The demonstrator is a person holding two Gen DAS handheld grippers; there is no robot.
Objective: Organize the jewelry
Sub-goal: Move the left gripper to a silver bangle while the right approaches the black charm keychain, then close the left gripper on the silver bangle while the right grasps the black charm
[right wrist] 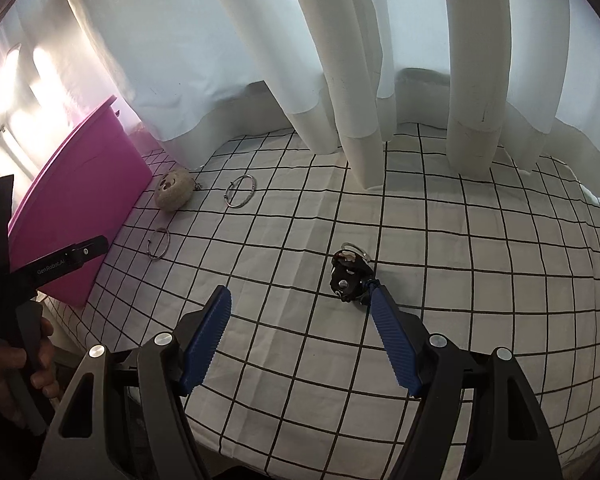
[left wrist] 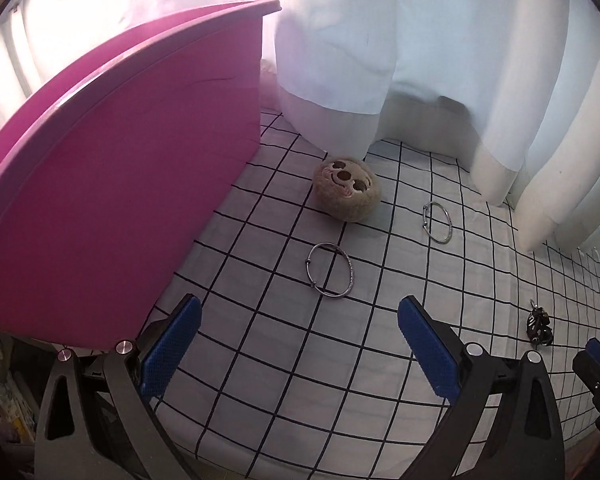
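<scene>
L gripper [left wrist: 300,320] spread wide, nothing btwn pads, angled down over the grid sheet [left wrist: 340,380]. Near bangle [left wrist: 331,271] lies flat just ahead of it, centred btwn the blue fingers [left wrist: 172,352]. Far bangle [left wrist: 438,222] further back nr the curtain [left wrist: 420,60], plush head [left wrist: 347,188] btwn the two and off to the left. Pink bin [left wrist: 112,184] leans right beside the L finger.

R gripper [right wrist: 300,308] also spread, empty. Black charm [right wrist: 348,276] w/ a ring sits just past its right pad [right wrist: 392,340], touching or nearly – can't tell which.

Step in hand, as I read it: each gripper lining up on its own piece, L on near bangle, R on charm.

To do it well:
- L: thin wire on soft fabric, so come down steep, one pad inside the hoop, one outside, pinch the rim. Closing across the whole hoop prob just slides it.
- Watch the bin wall – L finger close to it.
- R: shift right so charm is centred, not at the pad tip; grab the body, not the loose ring.
- Don't snag the sheet.
</scene>
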